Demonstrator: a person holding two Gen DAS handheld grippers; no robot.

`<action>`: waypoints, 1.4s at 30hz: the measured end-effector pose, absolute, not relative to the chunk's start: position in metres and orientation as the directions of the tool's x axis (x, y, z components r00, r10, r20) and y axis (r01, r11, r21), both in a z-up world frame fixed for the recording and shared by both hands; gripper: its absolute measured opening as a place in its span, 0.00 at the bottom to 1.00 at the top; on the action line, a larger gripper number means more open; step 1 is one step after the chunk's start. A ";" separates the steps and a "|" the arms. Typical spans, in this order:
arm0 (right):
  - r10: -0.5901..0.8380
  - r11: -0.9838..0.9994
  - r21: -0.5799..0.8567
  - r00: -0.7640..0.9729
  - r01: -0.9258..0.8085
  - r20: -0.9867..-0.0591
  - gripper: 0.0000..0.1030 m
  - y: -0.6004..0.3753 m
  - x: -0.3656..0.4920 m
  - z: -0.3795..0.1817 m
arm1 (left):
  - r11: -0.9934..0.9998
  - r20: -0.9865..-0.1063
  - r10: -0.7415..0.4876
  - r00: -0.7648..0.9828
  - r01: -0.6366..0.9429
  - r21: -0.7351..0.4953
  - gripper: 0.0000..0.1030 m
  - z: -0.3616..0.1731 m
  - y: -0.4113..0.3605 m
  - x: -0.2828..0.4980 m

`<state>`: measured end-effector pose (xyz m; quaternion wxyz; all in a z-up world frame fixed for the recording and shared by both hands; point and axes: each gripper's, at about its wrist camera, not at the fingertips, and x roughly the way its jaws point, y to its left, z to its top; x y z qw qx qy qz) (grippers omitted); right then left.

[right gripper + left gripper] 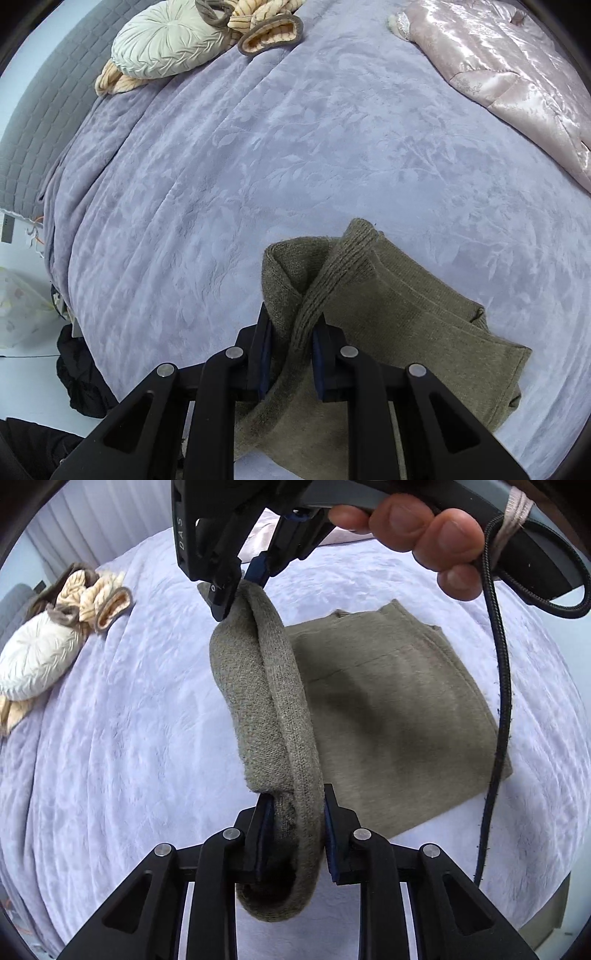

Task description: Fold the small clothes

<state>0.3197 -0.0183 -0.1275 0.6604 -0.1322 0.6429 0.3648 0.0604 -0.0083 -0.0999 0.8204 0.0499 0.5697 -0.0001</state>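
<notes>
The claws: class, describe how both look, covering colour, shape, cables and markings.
Left claw: black angular linkage arms with silver round pins, and dark blue pads on the fingers. Right claw: the same build. From the left wrist view, its grey-and-black handle bears white letters "DAS", a black braided cable and a pinkish band.
</notes>
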 end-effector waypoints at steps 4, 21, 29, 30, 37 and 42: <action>0.343 0.710 0.309 -0.073 -0.633 -0.937 0.19 -0.057 0.323 -0.121 | 0.991 -0.940 0.086 0.331 0.072 0.115 0.25 -0.097 -0.038 0.065; 0.412 0.700 0.338 -0.031 -0.629 -0.911 0.19 -0.180 0.335 -0.110 | 0.954 -0.938 0.192 0.289 0.170 0.248 0.24 -0.107 -0.149 0.092; 0.389 0.716 0.335 -0.049 -0.613 -0.920 0.19 -0.230 0.351 -0.160 | 0.918 -0.938 0.250 0.239 0.249 0.308 0.24 -0.148 -0.194 0.102; 0.387 0.717 0.334 -0.050 -0.612 -0.921 0.19 -0.235 0.352 -0.166 | 0.912 -0.936 0.262 0.235 0.258 0.320 0.24 -0.153 -0.198 0.102; 0.403 0.722 0.344 -0.039 -0.601 -0.914 0.19 -0.256 0.353 -0.190 | 0.880 -0.924 0.315 0.215 0.299 0.370 0.25 -0.178 -0.219 0.101; 0.414 0.738 0.357 -0.034 -0.573 -0.910 0.19 -0.270 0.357 -0.201 | 0.860 -0.911 0.345 0.226 0.312 0.403 0.25 -0.182 -0.228 0.102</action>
